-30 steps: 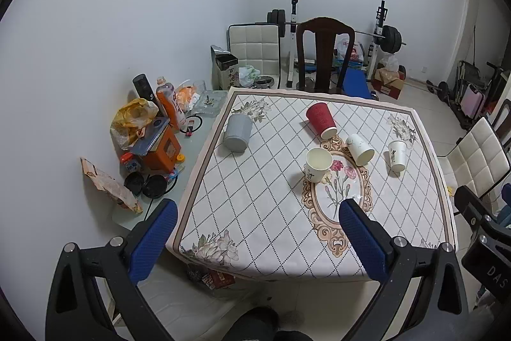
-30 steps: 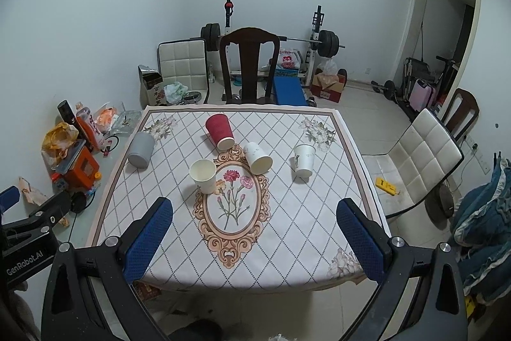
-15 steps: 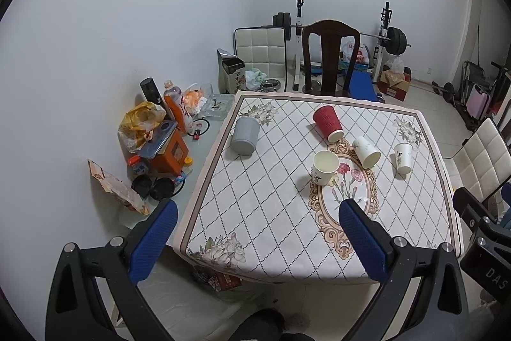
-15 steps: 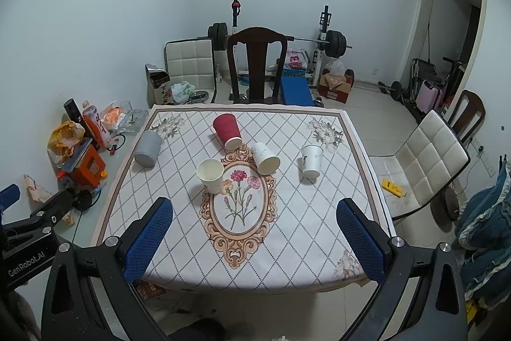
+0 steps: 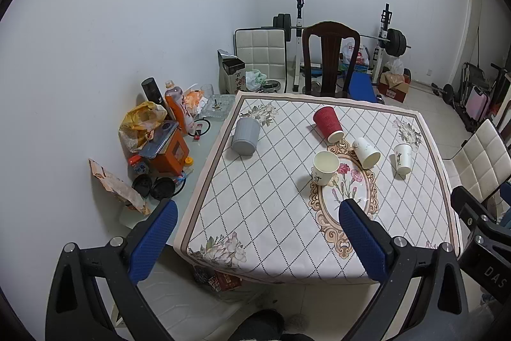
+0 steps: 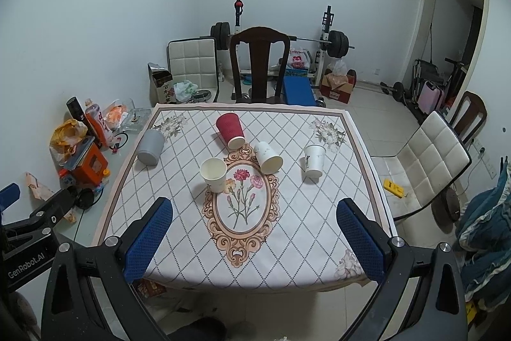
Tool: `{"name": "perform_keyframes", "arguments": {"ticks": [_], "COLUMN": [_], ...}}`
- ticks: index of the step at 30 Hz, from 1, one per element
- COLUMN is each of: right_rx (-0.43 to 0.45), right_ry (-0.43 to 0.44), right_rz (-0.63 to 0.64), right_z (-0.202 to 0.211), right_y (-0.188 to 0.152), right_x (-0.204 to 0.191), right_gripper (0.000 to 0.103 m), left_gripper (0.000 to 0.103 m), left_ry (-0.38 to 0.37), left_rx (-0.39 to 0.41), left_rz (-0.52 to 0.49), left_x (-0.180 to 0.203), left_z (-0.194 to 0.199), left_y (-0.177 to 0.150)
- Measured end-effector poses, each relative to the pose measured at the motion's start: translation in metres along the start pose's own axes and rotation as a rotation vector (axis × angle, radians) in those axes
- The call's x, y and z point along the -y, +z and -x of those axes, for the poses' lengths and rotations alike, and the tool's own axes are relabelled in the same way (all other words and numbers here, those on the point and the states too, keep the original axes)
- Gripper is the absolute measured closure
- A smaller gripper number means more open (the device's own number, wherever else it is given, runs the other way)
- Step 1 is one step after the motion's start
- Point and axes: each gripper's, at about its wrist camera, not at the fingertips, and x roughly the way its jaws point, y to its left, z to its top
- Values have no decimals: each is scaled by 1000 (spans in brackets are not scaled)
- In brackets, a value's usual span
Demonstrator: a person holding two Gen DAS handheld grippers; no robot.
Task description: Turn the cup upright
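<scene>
Several cups sit on the table's patterned cloth [image 5: 265, 197] [image 6: 306, 213]. A grey cup [image 5: 245, 137] [image 6: 150, 147] stands upside down at the left. A red ribbed cup [image 5: 328, 124] [image 6: 230, 130] and a white cup [image 5: 366, 152] [image 6: 268, 157] lie tilted on their sides. A white cup [image 5: 324, 167] [image 6: 214, 174] stands upright with its mouth up. Another white cup [image 5: 402, 158] [image 6: 314, 161] stands upside down at the right. My left gripper [image 5: 255, 240] and right gripper [image 6: 255, 237] are open and empty, held well short of the table's near edge.
A side surface left of the table holds bottles [image 5: 179, 109], a yellow bag [image 5: 142, 120], an orange box [image 5: 169, 154] and headphones [image 5: 153, 187]. A dark wooden chair [image 6: 259, 66] stands behind the table, a white chair [image 6: 431, 162] to the right. Weight equipment lines the back wall.
Both grippers have drawn back and risen a little; the table and cups sit lower and smaller in view. No cup has moved. Both jaws stay open.
</scene>
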Motion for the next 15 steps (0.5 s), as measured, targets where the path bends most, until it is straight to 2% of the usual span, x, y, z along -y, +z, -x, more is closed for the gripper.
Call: {"name": "perform_keyframes", "arguments": {"ticks": [15], "right_rx": [-3], "right_ry": [3], "right_rz": [7], "right_z": [2], "right_y": [0], "right_x": [-4], "right_gripper": [0], "left_gripper": [0], "left_ry": [-5], "left_rx": [0], "left_rz": [-1], "left_x": [-3], "left_z": [0], "left_y": [-1]}}
